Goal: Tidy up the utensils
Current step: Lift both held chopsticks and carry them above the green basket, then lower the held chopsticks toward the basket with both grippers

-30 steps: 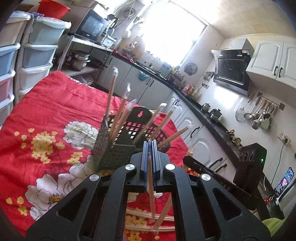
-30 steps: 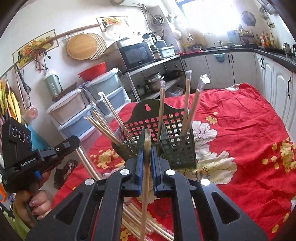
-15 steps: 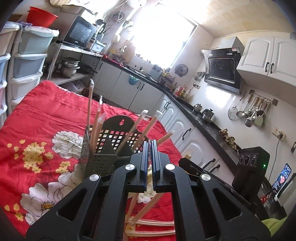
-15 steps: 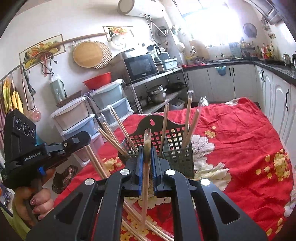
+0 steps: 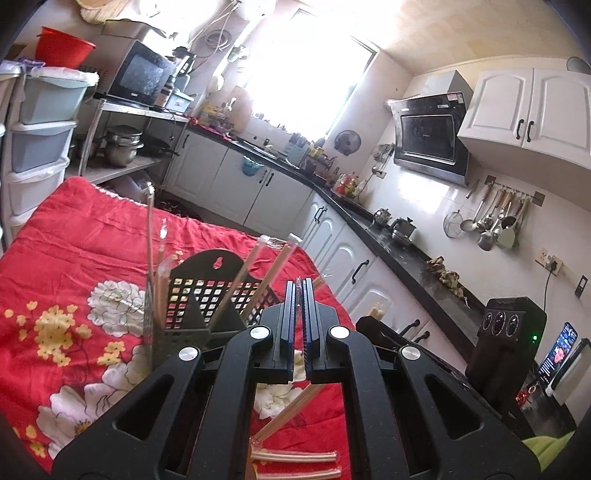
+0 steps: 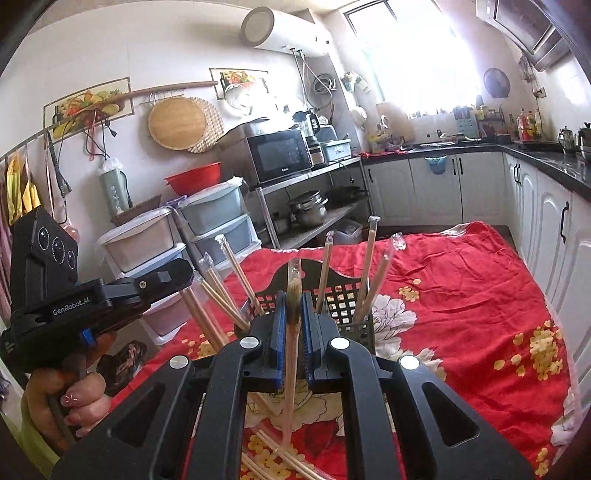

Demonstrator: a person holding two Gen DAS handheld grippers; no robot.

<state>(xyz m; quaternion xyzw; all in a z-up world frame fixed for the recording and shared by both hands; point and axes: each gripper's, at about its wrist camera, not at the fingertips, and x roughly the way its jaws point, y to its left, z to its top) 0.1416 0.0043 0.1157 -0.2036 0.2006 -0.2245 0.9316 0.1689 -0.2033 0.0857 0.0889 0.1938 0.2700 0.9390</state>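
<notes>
I am seeing a red cloth with flowers (image 6: 461,295) lying over the table. Behind it, stacked plastic drawers (image 6: 218,221) are standing beside a metal shelf (image 6: 306,181) — a microwave (image 6: 279,155) is sitting on top and steel pots (image 6: 308,210) are sitting below. A red basin (image 6: 194,177) is resting on the drawers. On the wall, a round wooden board (image 6: 177,123) is hanging, and a white water heater (image 6: 284,33) is hanging higher. I am also looking at white cabinets (image 5: 236,184) under a dark counter (image 5: 399,243) — ladles (image 5: 491,221) are hanging near a range hood (image 5: 428,136).
</notes>
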